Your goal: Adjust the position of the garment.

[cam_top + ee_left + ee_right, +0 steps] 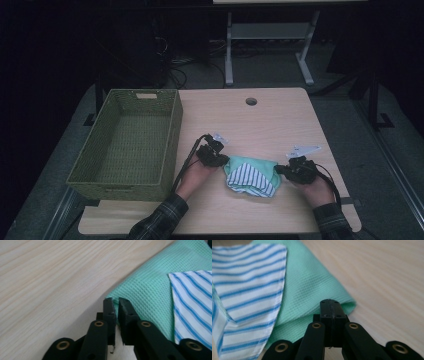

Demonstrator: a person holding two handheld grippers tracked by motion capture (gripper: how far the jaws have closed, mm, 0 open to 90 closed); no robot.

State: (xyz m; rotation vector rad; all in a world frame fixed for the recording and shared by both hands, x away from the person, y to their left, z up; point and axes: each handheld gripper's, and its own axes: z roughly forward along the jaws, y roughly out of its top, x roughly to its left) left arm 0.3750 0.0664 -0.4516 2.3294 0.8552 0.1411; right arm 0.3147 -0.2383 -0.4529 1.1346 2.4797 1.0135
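Note:
A folded cloth (250,175), mint green with a blue-and-white striped side (252,181), lies on the table's near middle. My left gripper (220,161) sits at its left corner. In the left gripper view the jaws (116,300) stand a narrow gap apart at the green cloth's (150,290) corner, not pressing it. My right gripper (280,170) is at the cloth's right end. In the right gripper view its jaws (331,302) are closed together on the folded green edge (312,285), beside the striped flap (249,280).
A green woven basket (172,130) stands on the left part of the wooden table (270,125), with nothing inside. A round cable hole (251,101) is near the far edge. Bare tabletop stretches behind the cloth. Dark floor, cables and a desk frame lie beyond.

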